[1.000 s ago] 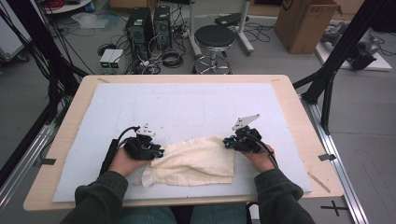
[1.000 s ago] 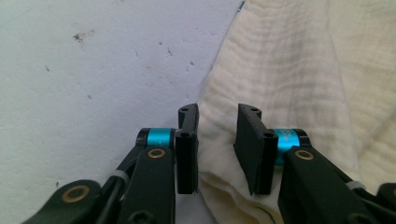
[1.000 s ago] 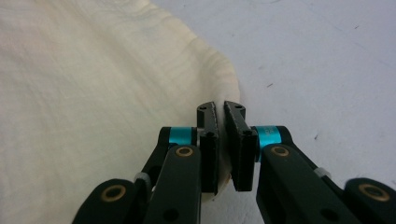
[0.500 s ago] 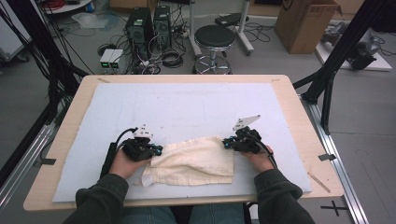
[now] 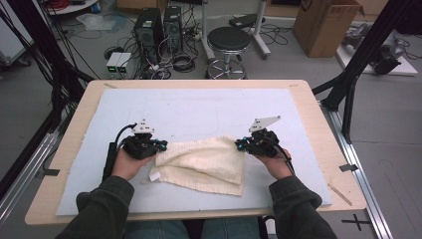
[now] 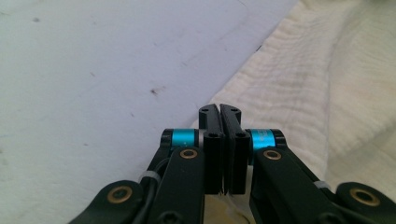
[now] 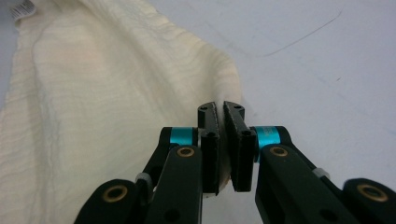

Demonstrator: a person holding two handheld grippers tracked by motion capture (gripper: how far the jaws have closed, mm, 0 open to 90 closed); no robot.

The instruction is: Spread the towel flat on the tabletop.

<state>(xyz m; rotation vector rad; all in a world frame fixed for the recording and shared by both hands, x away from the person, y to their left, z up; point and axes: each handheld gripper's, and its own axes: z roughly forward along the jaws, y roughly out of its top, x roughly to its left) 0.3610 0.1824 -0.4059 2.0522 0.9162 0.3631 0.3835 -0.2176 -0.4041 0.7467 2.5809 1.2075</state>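
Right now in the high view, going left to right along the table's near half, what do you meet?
Left gripper → cream waffle-textured folded cloth → right gripper, each gripper pinching a cloth corner.

Mat (image 5: 199, 107) beyond towel (image 5: 204, 162) bare, free passage.

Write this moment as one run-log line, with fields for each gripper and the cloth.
left gripper: shut on cloth edge | right gripper: shut on cloth edge | cloth: cream, folded, lying on blue mat | stage: both sides gripped

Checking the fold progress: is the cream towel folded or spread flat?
Folded: the cream towel lies doubled, upper layer over the lower, both grippers pinching its top corners.
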